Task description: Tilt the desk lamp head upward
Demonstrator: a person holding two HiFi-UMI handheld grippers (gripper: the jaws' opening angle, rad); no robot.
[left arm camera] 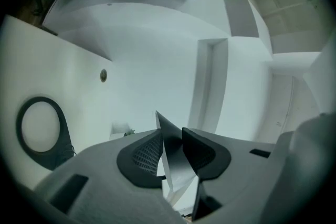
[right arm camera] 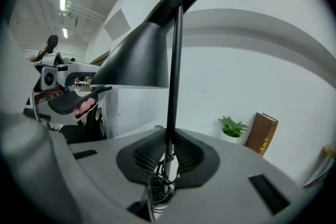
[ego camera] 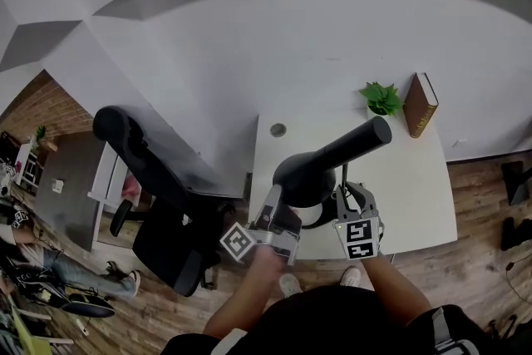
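My right gripper [right arm camera: 169, 150] clamps the lamp stem [right arm camera: 174, 76]; my left gripper [left arm camera: 173, 157] pinches the shade rim [left arm camera: 169, 136]. I'd brace the stem firmly and raise the rim slowly, lest that thin edge slip.

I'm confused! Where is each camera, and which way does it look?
Head view: on the person's head, looking down at desk and lamp shade; forearms show.
Left gripper view: on the left hand-held gripper, facing upward; jaws pinch the shade's rim.
Right gripper view: on the right hand-held gripper, facing across the desk; jaws clasp the lamp pole.
Shared: head and right views show plant and book.
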